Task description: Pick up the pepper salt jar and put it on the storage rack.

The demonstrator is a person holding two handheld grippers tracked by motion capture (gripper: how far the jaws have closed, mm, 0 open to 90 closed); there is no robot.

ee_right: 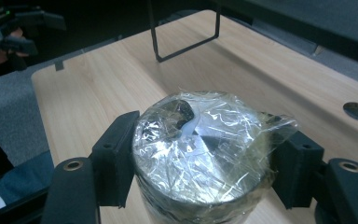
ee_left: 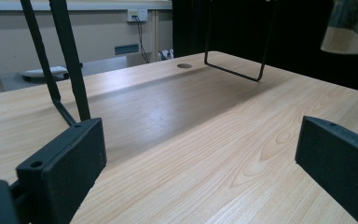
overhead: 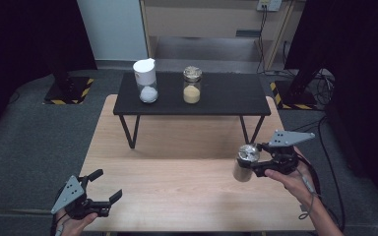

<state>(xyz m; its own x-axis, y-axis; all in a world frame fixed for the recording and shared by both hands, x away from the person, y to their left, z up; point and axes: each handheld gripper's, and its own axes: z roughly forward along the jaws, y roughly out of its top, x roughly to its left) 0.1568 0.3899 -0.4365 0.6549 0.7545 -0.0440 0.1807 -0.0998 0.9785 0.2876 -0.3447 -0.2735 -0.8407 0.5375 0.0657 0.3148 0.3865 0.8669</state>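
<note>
My right gripper (overhead: 254, 163) is shut on a glass jar (overhead: 245, 162) covered with clear plastic wrap, held above the right side of the wooden table (overhead: 177, 182). In the right gripper view the wrapped jar top (ee_right: 205, 149) sits between both black jaws. The jar's pale contents (ee_left: 344, 41) hang at the top right of the left gripper view. My left gripper (overhead: 103, 189) is open low over the table's front left corner, nothing between its jaws. On the black shelf (overhead: 226, 98) stand a jar with a white lid (overhead: 146, 81) holding white powder and a jar of yellow grains (overhead: 192, 85).
The small black shelf stands on thin metal legs (overhead: 129, 132) at the back of the table. A round cable hole (ee_left: 184, 66) is in the tabletop's corner. Dark stands with striped bases (overhead: 69, 91) flank the table on the grey floor.
</note>
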